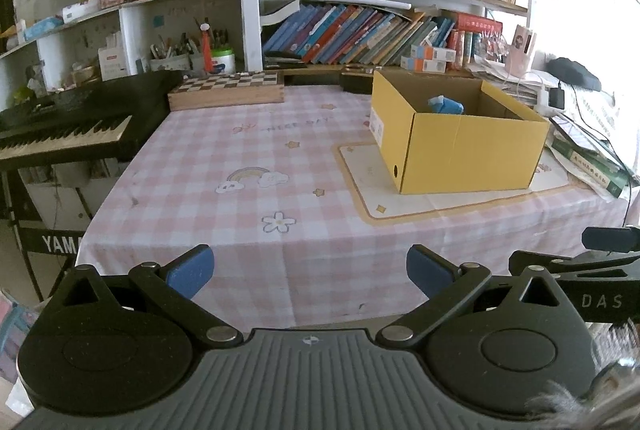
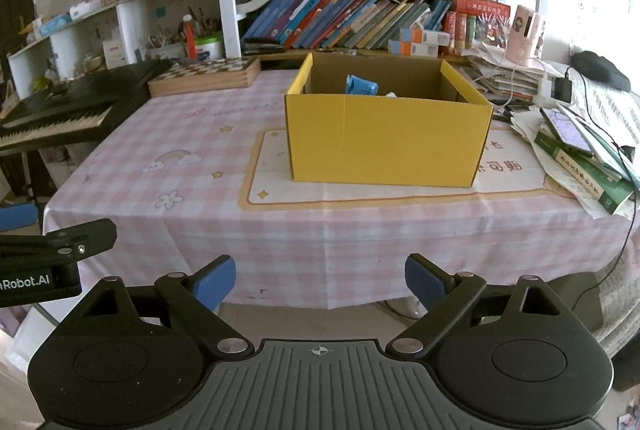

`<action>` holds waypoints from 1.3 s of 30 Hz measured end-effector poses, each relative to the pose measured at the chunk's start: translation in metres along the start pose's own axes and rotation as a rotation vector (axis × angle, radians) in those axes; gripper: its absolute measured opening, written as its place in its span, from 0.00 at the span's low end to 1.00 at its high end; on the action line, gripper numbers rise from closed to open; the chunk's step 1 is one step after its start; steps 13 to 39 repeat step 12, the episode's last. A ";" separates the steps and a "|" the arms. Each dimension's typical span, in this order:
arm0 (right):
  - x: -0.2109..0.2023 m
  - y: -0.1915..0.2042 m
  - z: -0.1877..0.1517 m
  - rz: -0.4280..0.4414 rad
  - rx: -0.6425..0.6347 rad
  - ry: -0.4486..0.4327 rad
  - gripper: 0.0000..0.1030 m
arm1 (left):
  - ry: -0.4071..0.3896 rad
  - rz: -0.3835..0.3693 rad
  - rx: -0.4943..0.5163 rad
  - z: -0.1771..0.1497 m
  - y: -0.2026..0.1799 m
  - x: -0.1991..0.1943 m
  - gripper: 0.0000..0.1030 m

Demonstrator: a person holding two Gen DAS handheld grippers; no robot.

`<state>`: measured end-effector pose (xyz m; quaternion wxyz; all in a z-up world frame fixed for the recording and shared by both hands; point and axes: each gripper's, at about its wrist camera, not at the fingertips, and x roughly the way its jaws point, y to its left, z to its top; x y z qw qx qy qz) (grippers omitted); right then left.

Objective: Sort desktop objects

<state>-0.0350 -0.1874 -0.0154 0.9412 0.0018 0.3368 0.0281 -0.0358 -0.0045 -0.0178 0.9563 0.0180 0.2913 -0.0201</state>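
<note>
A yellow cardboard box (image 1: 464, 150) stands open on a cream mat at the right of the pink checked tablecloth (image 1: 248, 158); it also shows in the right wrist view (image 2: 384, 142). A blue packet (image 1: 445, 105) lies inside it, also seen from the right wrist (image 2: 361, 85), with something white beside it (image 2: 391, 94). My left gripper (image 1: 310, 270) is open and empty, held back at the table's near edge. My right gripper (image 2: 319, 282) is open and empty, in front of the table's near edge, facing the box.
A wooden chessboard box (image 1: 228, 89) sits at the far left of the table. A black keyboard (image 1: 60, 126) stands to the left. Books, papers and a phone (image 2: 568, 128) pile at the right edge. Shelves with books stand behind. A charger and cable (image 2: 564, 88) lie far right.
</note>
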 end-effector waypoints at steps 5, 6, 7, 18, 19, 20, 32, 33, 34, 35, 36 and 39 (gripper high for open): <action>0.000 0.000 -0.001 0.002 -0.001 0.004 0.91 | -0.004 0.001 -0.003 -0.001 0.001 -0.001 1.00; 0.001 0.001 -0.001 0.002 -0.001 0.006 0.91 | -0.004 -0.001 -0.004 -0.001 0.002 -0.001 1.00; 0.001 0.001 -0.001 0.002 -0.002 0.008 0.91 | -0.003 0.001 -0.005 -0.001 0.001 -0.001 1.00; 0.003 0.002 -0.001 0.004 -0.006 0.017 0.91 | 0.005 0.011 -0.007 -0.001 0.003 0.001 1.00; 0.003 0.002 -0.001 0.004 -0.006 0.017 0.91 | 0.005 0.011 -0.007 -0.001 0.003 0.001 1.00; 0.003 0.002 -0.001 0.004 -0.006 0.017 0.91 | 0.005 0.011 -0.007 -0.001 0.003 0.001 1.00; 0.003 0.002 -0.001 0.004 -0.006 0.017 0.91 | 0.005 0.011 -0.007 -0.001 0.003 0.001 1.00; 0.003 0.002 -0.001 0.004 -0.006 0.017 0.91 | 0.005 0.011 -0.007 -0.001 0.003 0.001 1.00; 0.003 0.002 -0.001 0.004 -0.006 0.017 0.91 | 0.005 0.011 -0.007 -0.001 0.003 0.001 1.00; 0.003 0.002 -0.001 0.004 -0.006 0.017 0.91 | 0.005 0.011 -0.007 -0.001 0.003 0.001 1.00; 0.003 0.002 -0.001 0.004 -0.006 0.017 0.91 | 0.005 0.011 -0.007 -0.001 0.003 0.001 1.00; 0.003 0.002 -0.001 0.004 -0.006 0.017 0.91 | 0.005 0.011 -0.007 -0.001 0.003 0.001 1.00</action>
